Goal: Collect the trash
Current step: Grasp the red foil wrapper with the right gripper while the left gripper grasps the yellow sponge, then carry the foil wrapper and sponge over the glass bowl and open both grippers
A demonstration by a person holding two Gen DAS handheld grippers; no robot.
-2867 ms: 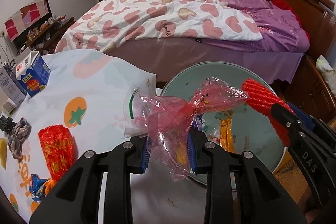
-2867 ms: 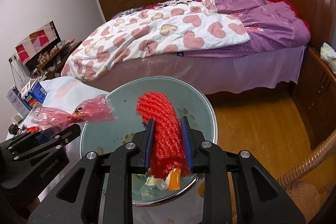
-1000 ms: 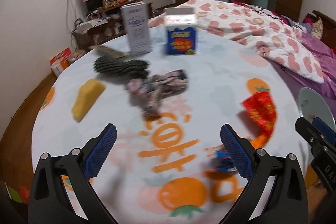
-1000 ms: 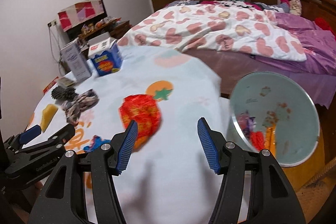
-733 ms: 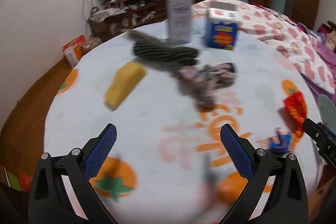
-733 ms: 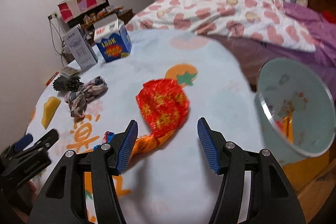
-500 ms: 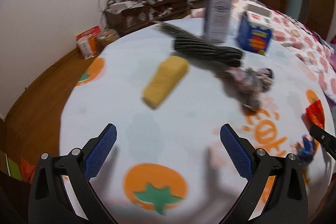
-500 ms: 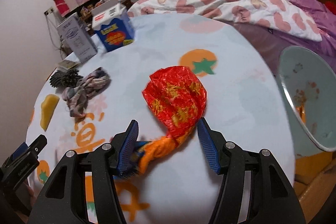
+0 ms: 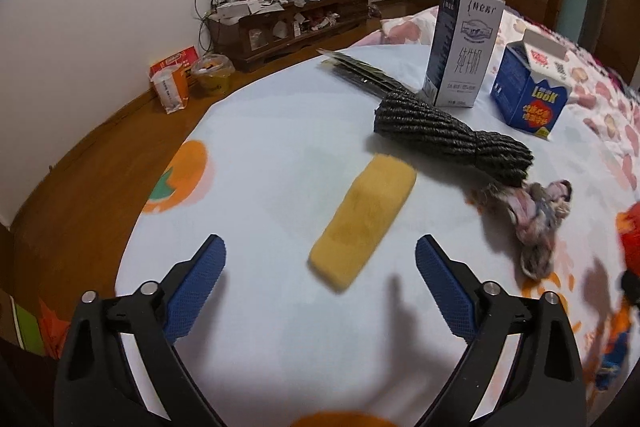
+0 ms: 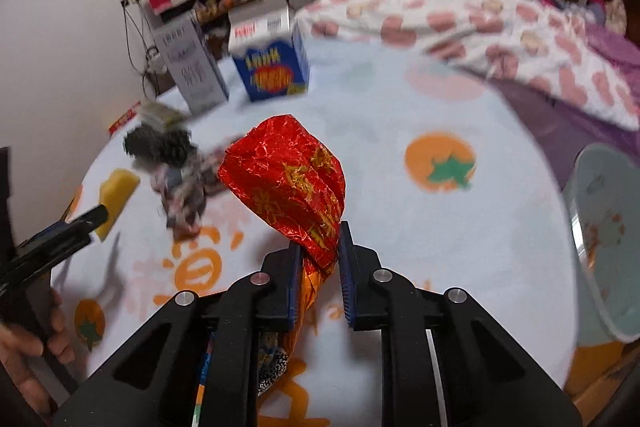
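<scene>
My right gripper (image 10: 318, 259) is closing, its blue pads pressed on the twisted orange neck of a crumpled red foil wrapper (image 10: 288, 183) that stands up above the pads. Over the table's left side my left gripper (image 9: 320, 259) is wide and closing. The near end of a yellow sponge (image 9: 362, 223) lies between its fingers (image 9: 196, 283), touching neither pad. That sponge (image 10: 118, 193) and the left gripper (image 10: 68, 227) also show in the right wrist view. Beside the sponge lie a black rope bundle (image 9: 448, 131) and a knotted multicoloured scrap (image 9: 536, 211).
The round table (image 9: 280, 131) wears a white cloth with orange tomato prints. A grey milk carton (image 9: 464, 47) and a blue carton (image 9: 528, 91) stand at its far side. A pale green bin (image 10: 604, 239) sits off the right edge, with a bed behind. A person's hand (image 10: 24, 347) grips the left tool.
The left gripper swung left across the table until the yellow sponge came between its fingers. The right gripper moved onto the red foil wrapper and closed on its neck.
</scene>
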